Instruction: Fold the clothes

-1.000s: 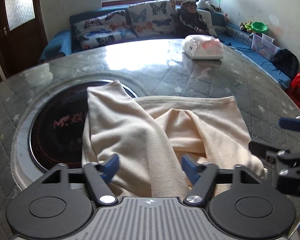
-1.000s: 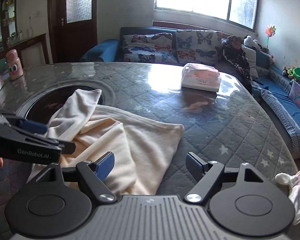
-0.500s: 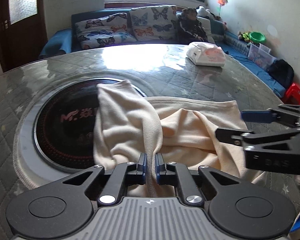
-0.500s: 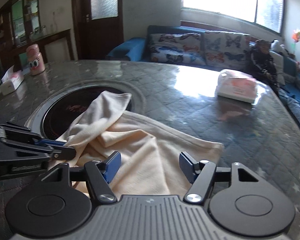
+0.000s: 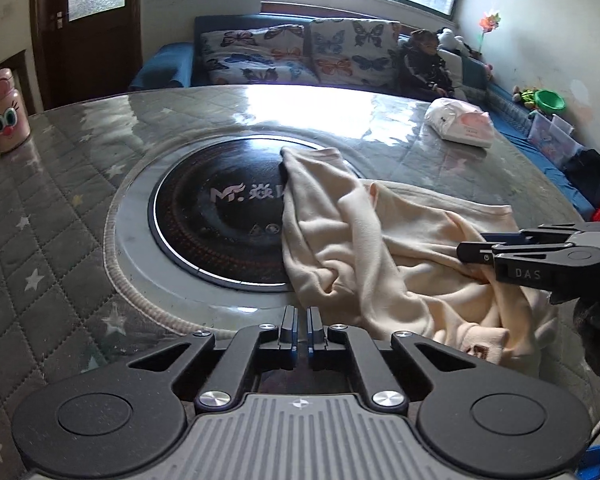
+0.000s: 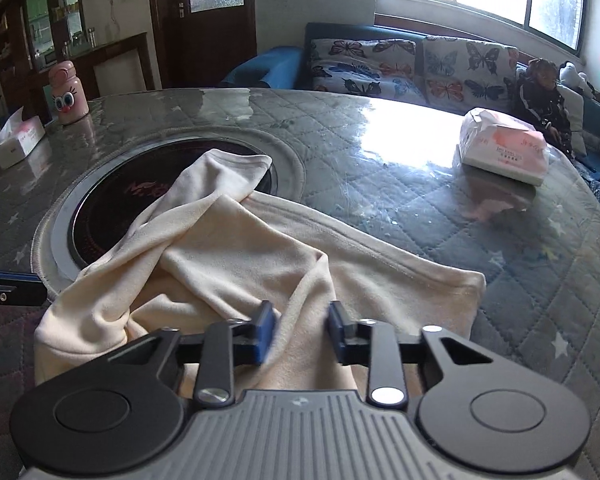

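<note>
Since half a second ago our left tongs (image 5: 300, 330) slid off the shirt (image 5: 400, 248), shut empty, cloth just right of them. Right tongs (image 6: 300, 330) narrowed, straddling a shirt fold.

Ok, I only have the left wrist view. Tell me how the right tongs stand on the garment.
Observer: The right tongs are part open, fingers apart, with a raised fold of the cream garment between them.
Operator: Report what sits left of the pink bottle.
Observer: A tissue box stands beside the pink bottle, near the edge of the table.
Operator: Now place my left tongs in that view.
Observer: Only the tips of the left tongs show, at the far left edge, beside the garment's near-left bulge. I cannot tell whether they touch the cloth.
</note>
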`<state>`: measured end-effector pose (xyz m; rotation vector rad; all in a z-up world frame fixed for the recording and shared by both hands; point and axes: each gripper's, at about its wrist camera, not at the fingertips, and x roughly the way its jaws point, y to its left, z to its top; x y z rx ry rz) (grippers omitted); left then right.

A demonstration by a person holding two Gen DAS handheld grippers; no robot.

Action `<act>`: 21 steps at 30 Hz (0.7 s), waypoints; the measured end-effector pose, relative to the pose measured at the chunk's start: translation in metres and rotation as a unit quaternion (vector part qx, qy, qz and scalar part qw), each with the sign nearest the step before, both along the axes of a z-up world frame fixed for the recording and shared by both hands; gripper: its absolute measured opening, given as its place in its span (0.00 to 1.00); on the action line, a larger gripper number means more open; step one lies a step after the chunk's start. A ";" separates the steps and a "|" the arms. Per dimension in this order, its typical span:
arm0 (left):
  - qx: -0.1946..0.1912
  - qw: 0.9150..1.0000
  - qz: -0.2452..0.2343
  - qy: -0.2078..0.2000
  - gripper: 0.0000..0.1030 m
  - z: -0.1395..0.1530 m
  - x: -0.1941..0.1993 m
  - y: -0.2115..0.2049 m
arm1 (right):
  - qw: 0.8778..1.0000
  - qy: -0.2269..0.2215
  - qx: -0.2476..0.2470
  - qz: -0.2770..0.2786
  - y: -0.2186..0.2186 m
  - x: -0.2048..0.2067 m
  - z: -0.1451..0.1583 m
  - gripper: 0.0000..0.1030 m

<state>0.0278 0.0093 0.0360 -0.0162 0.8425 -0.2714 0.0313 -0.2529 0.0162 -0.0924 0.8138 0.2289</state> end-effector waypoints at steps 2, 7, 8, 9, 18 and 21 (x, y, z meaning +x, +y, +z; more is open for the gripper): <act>-0.004 1.000 -0.010 -0.005 0.11 0.004 0.001 -0.005 | 1.000 0.000 -0.001 0.003 0.001 -0.002 0.001 0.16; 0.010 0.999 -0.042 -0.025 0.48 0.005 0.017 -0.034 | 1.000 0.001 -0.003 0.002 0.002 0.000 0.002 0.16; 0.014 0.998 -0.047 -0.027 0.48 0.004 0.021 -0.040 | 1.000 0.001 -0.003 0.001 0.002 0.000 0.002 0.16; 0.015 0.998 -0.048 -0.024 0.48 0.002 0.027 -0.043 | 1.000 0.002 -0.004 0.001 0.002 0.001 0.002 0.17; 0.035 0.997 -0.063 -0.008 0.39 -0.018 0.057 -0.059 | 1.000 0.009 0.022 -0.016 -0.001 0.004 0.001 0.24; 0.028 0.997 -0.069 -0.008 0.19 -0.020 0.056 -0.056 | 1.000 0.004 0.014 -0.012 0.001 0.000 0.002 0.23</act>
